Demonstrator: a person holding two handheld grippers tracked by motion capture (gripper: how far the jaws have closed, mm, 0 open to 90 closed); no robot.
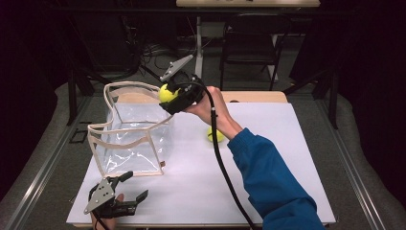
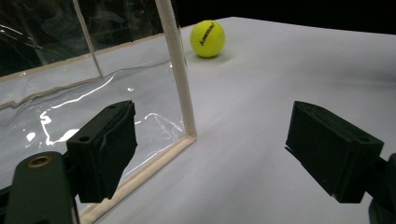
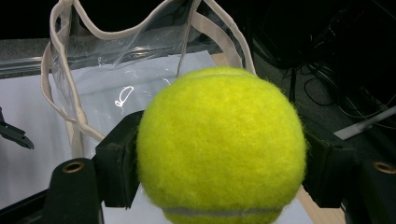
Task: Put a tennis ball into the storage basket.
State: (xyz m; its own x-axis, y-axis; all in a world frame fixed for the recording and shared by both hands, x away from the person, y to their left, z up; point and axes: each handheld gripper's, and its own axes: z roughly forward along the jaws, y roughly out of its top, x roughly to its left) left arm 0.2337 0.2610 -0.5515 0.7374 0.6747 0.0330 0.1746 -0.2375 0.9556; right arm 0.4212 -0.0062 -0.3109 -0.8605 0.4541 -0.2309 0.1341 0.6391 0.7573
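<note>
A clear plastic bag (image 1: 129, 134) with cream trim stands open on the white table (image 1: 268, 158); its front corner (image 2: 180, 84) rises close ahead in the left gripper view. My right gripper (image 1: 173, 96) is shut on a yellow tennis ball (image 1: 167, 92), held in the air over the bag's right rim; the ball (image 3: 219, 144) sits squeezed between both black pads, with the bag's mouth (image 3: 140, 51) beyond it. A second tennis ball (image 1: 215, 134) (image 2: 207, 38) lies on the table right of the bag. My left gripper (image 1: 128, 187) (image 2: 212, 149) stands open near the table's front left, nothing between its jaws.
A black cable (image 1: 222, 163) trails from the right gripper along a blue sleeve (image 1: 273, 187). A strip of wooden table (image 1: 258, 96) shows behind the white sheet. A dark chair (image 1: 251, 43) and floor cables stand beyond the table.
</note>
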